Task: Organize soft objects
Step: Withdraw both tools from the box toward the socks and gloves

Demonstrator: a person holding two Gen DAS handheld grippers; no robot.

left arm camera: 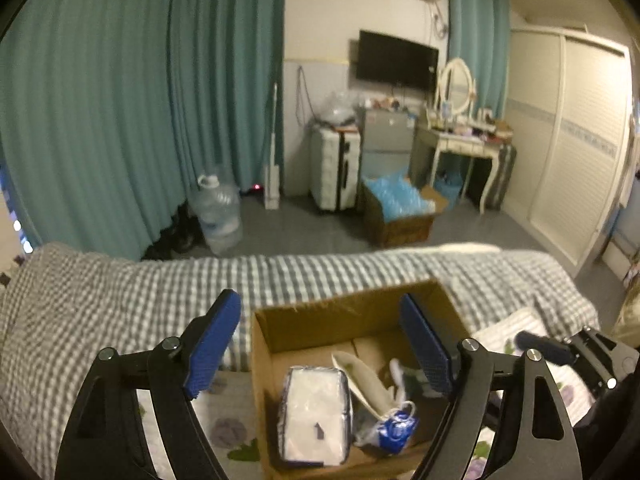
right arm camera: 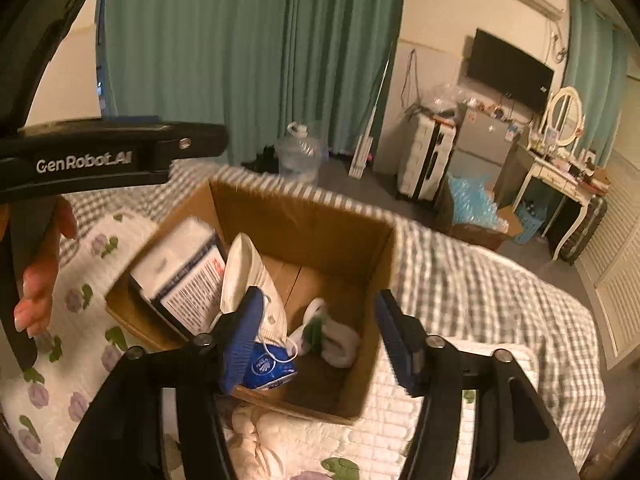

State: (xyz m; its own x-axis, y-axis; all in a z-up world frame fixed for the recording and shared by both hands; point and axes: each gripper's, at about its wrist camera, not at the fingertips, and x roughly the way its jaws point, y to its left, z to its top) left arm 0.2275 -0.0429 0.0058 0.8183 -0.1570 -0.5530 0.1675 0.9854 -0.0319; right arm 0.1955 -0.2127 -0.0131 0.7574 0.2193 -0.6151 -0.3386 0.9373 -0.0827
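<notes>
Your left hand-held gripper (left arm camera: 320,344) hung spread wide and empty, same as your right hand-held gripper (right arm camera: 318,340). Both hovered over the cardboard box (right arm camera: 304,216) on the bed (left arm camera: 120,280), tissue pack (left arm camera: 316,416) inside at 9 o'clock, white pouch (right arm camera: 250,276) beside it.

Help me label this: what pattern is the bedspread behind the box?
Grey-and-white check bedspread, clearest in the left wrist view.
</notes>
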